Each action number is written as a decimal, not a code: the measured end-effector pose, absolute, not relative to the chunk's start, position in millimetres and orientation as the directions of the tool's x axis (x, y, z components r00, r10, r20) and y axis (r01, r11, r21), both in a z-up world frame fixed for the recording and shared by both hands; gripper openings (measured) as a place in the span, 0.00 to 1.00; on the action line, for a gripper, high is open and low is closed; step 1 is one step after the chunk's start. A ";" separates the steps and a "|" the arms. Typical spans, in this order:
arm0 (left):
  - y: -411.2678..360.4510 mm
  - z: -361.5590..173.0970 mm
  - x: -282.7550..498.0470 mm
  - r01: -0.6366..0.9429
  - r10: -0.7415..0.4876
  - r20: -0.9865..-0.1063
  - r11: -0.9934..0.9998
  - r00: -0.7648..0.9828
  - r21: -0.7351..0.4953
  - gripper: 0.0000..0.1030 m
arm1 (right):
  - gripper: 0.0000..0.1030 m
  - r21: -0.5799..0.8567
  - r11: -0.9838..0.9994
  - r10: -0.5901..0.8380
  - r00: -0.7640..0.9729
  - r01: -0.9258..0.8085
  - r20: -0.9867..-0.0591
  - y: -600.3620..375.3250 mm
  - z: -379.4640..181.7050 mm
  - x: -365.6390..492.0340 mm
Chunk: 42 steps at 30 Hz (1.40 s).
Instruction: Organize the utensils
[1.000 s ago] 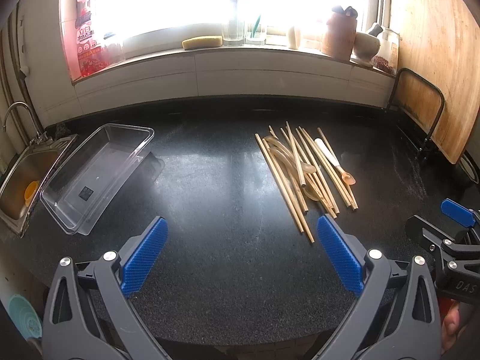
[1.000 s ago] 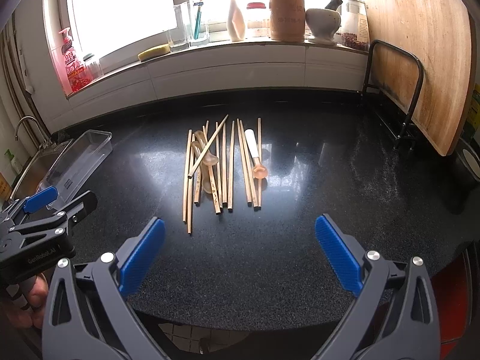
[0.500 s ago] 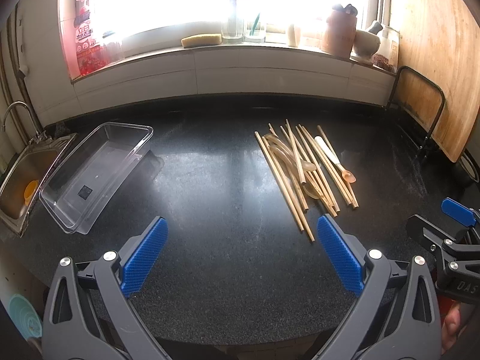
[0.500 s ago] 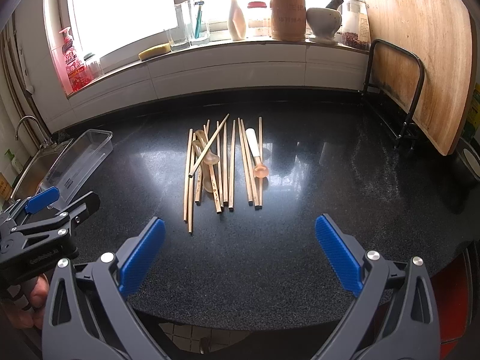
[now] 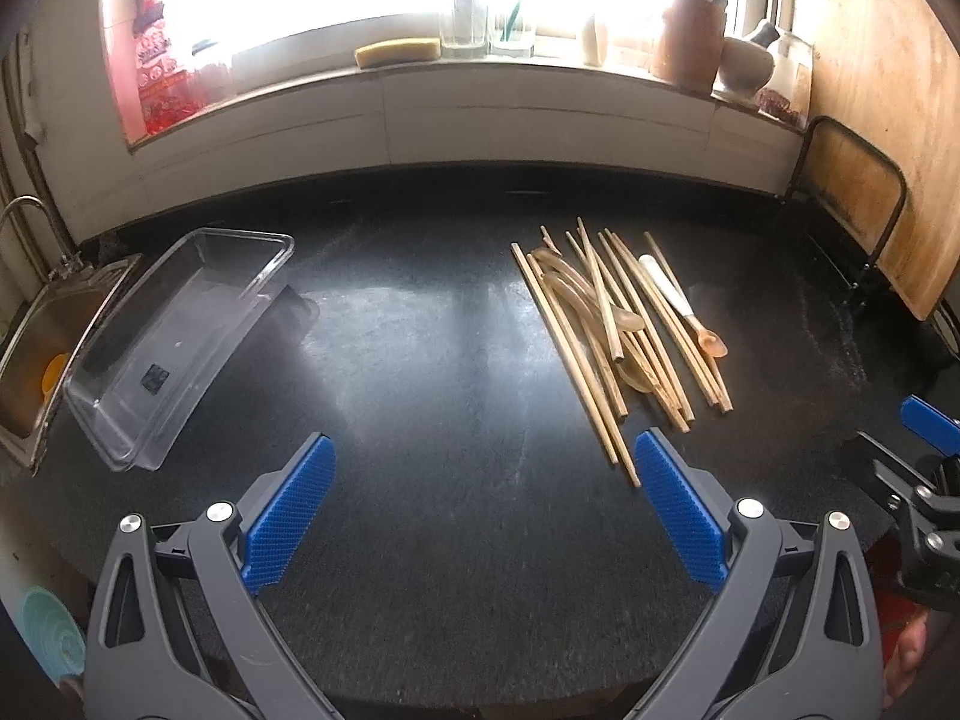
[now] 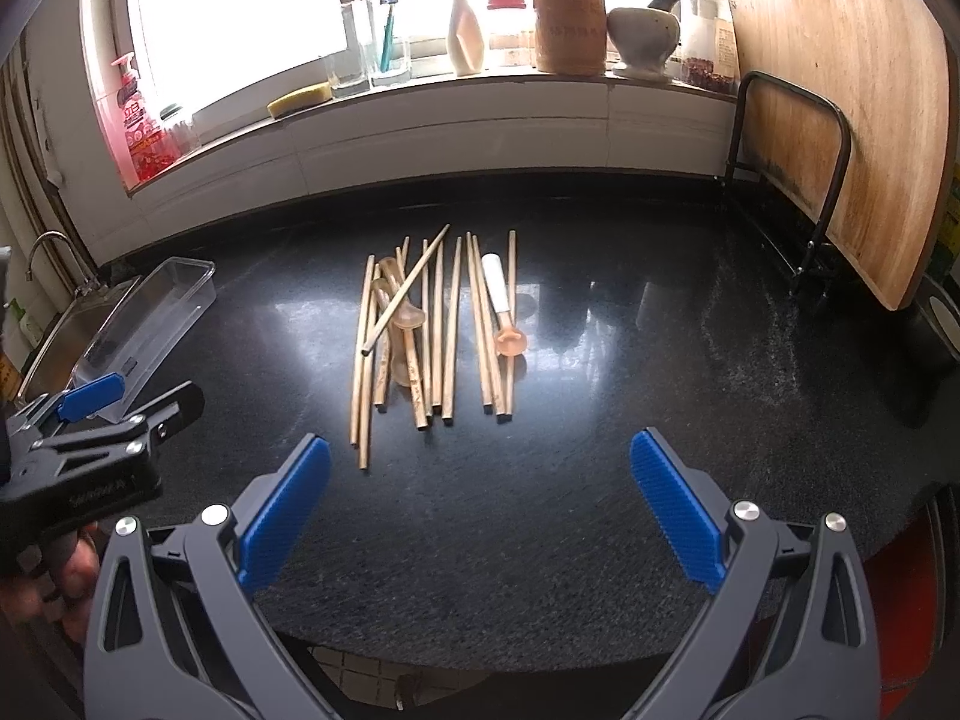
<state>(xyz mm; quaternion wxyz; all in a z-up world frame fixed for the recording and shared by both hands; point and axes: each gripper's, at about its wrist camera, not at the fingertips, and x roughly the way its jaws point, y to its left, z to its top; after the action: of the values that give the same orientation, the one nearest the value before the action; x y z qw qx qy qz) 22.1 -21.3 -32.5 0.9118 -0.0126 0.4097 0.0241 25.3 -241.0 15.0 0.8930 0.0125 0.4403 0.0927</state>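
Observation:
A pile of several wooden chopsticks [image 5: 606, 330] [image 6: 444, 330] lies on the black counter, mixed with translucent amber spoons [image 6: 408, 318] and a white-handled spoon [image 5: 678, 306] [image 6: 507, 318]. A clear plastic box [image 5: 174, 330] [image 6: 144, 324] sits to the left by the sink. My left gripper [image 5: 483, 486] is open and empty, near the counter's front edge, left of the pile. My right gripper [image 6: 480, 480] is open and empty, just in front of the pile. Each gripper shows at the edge of the other's view.
A sink [image 5: 36, 354] with a tap is at the far left. A large wooden cutting board [image 6: 840, 108] leans in a black rack [image 6: 798, 180] at the right. The windowsill [image 6: 480, 84] holds bottles, jars, a sponge and a mortar.
Both grippers have moved slightly forward toward the counter; the utensils and box lie as before. Both stay open.

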 end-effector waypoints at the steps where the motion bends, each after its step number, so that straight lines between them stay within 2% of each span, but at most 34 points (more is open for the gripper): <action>1: -21.1 -34.9 29.1 -0.054 0.031 -0.749 0.999 0.662 -0.006 0.94 | 0.94 0.111 0.982 0.180 0.593 -0.151 -0.785 -244.5 12.7 28.5; 7: -18.0 -65.0 97.7 -0.098 0.036 -0.798 0.995 0.602 -0.029 0.94 | 0.94 0.101 0.984 0.170 0.590 -0.149 -0.789 -257.5 -0.9 52.1; 15: -24.6 -107.8 169.1 -0.130 0.089 -0.848 0.991 0.522 0.024 0.94 | 0.94 0.083 0.987 0.146 0.578 -0.135 -0.803 -280.7 -20.0 102.2; 20: -30.2 -126.2 190.8 -0.114 0.115 -0.862 0.991 0.493 0.067 0.94 | 0.94 0.080 0.987 0.145 0.572 -0.138 -0.807 -291.9 -28.4 133.3; 23: -24.3 -128.7 199.1 -0.116 0.078 -0.865 0.993 0.496 0.022 0.94 | 0.94 0.065 0.987 0.136 0.566 -0.144 -0.813 -292.9 -34.6 151.0; 32: -9.9 -133.8 209.9 -0.094 0.070 -0.863 0.995 0.501 0.026 0.95 | 0.94 -0.010 0.982 0.092 0.531 -0.186 -0.842 -267.0 -67.8 217.7; 38: -1.4 -135.9 219.8 -0.075 0.063 -0.861 0.997 0.504 0.029 0.95 | 0.83 -0.039 0.981 0.054 0.459 -0.191 -0.887 -251.7 -101.6 254.5; 42: 1.7 -139.8 220.4 -0.069 0.060 -0.851 0.997 0.522 0.028 0.95 | 0.83 -0.015 0.981 0.068 0.425 -0.191 -0.903 -247.4 -114.7 261.6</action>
<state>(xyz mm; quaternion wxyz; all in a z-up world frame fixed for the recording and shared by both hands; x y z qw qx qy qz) 220.4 1.7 -139.8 0.8724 -0.0044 0.4874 0.0368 261.6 -247.4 -114.7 0.8420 -0.0577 0.5308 0.0770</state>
